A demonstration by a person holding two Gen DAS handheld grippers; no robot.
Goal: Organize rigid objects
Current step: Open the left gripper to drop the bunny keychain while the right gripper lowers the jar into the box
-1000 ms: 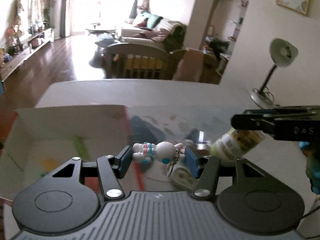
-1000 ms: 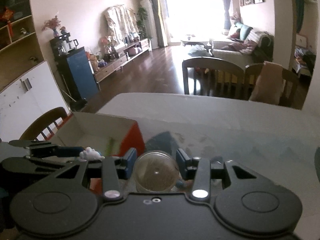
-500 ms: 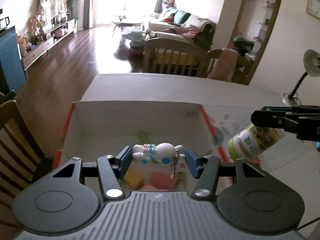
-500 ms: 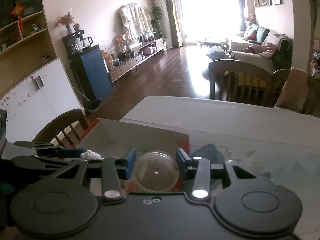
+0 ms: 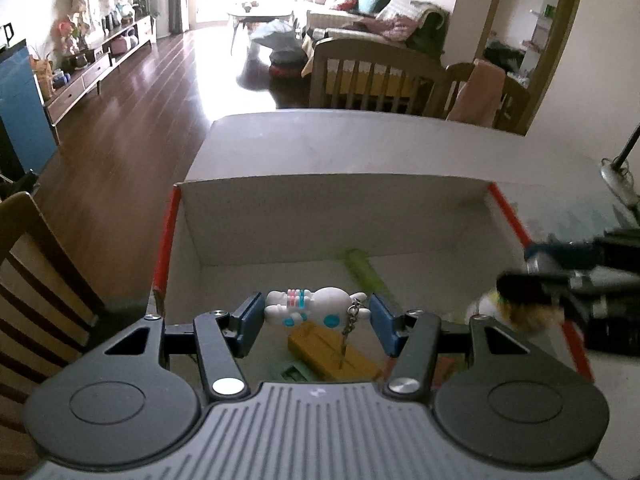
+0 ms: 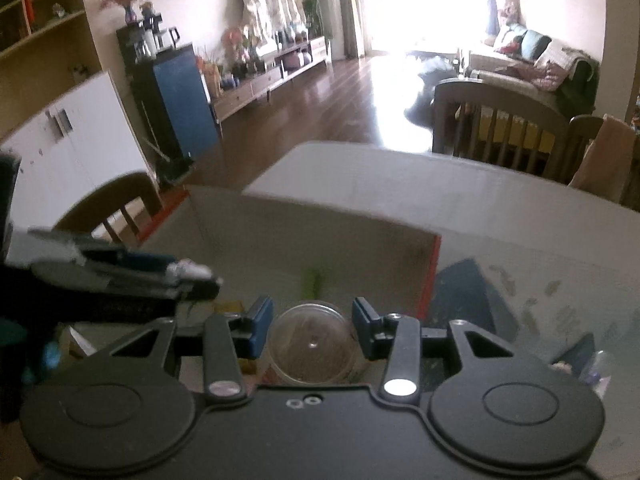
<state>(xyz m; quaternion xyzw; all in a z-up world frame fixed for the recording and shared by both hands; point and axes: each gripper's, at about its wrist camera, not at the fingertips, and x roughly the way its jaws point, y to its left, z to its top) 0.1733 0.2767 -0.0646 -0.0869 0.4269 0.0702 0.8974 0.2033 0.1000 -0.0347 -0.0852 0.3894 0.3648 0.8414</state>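
My left gripper (image 5: pixel 316 312) is shut on a white astronaut keychain figure (image 5: pixel 316 305) with pink and blue marks; its chain hangs down. It hovers over the open cardboard box (image 5: pixel 320 208) with red outer sides. A yellow block (image 5: pixel 332 350) and a green stick (image 5: pixel 362 270) lie inside the box. My right gripper (image 6: pixel 312 326) is shut on a small bottle (image 6: pixel 311 342), whose clear round end faces the camera, above the box's right part (image 6: pixel 428 276). In the left wrist view the right gripper (image 5: pixel 532 286) shows blurred at the right with the bottle (image 5: pixel 486 308).
The box sits at the near left corner of a pale table (image 5: pixel 360 140). Wooden chairs stand at the far side (image 5: pixel 368 68) and at the left (image 5: pixel 36 280). A desk lamp base (image 5: pixel 618 176) is at the right edge. Dark patches mark the table (image 6: pixel 468 300) right of the box.
Both grippers moved left and lower, from beside the box to over its inside. Each kept its hold: the astronaut figure in the left, the bottle in the right.
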